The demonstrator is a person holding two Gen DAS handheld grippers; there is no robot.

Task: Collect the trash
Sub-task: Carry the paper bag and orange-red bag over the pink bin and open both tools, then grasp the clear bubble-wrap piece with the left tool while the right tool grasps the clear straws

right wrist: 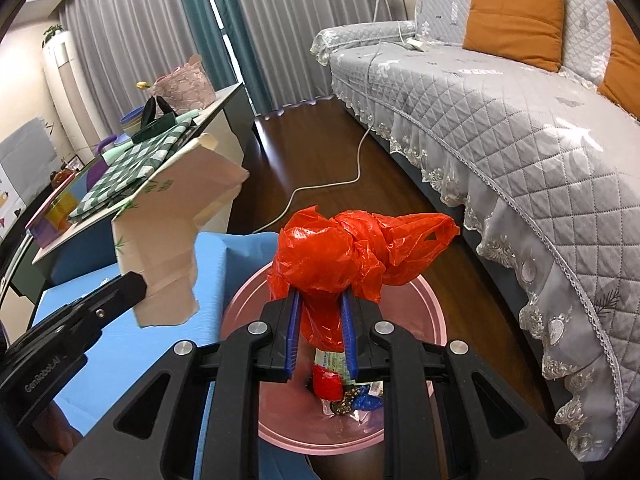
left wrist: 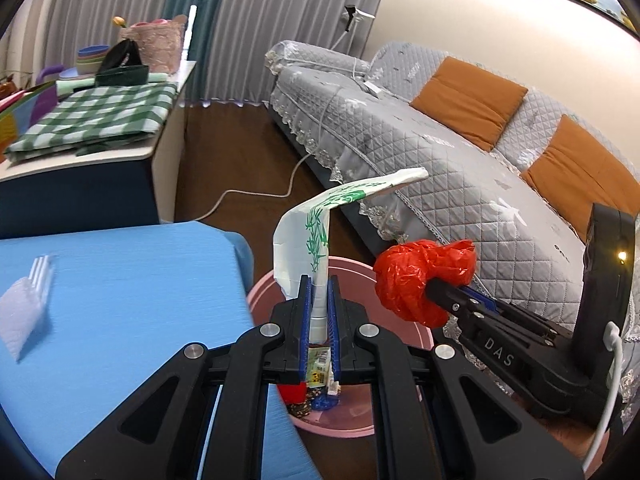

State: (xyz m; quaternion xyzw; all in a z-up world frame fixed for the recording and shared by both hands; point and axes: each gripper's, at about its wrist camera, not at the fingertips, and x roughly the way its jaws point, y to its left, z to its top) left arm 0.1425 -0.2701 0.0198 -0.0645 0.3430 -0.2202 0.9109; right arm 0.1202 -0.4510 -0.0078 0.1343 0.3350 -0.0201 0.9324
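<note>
Left fingers [left wrist: 319, 300] pinch a paper carton [left wrist: 316, 232], right fingers [right wrist: 320, 320] a red bag [right wrist: 344, 248], over the pink bin [right wrist: 432, 312] beside the sofa [right wrist: 500, 120]

Crinkly glossy red plastic bag [right wrist: 352, 256], matt folded paper carton [left wrist: 316, 236], smooth pink plastic bin [right wrist: 432, 312].

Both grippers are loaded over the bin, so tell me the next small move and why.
Probably open the right gripper and let the red plastic bag drop. It hangs directly above the pink bin, which already holds trash. The left gripper, shut on the flattened paper carton, sits nearer the bin's rim by the blue table, so it may need a small shift first.
</note>
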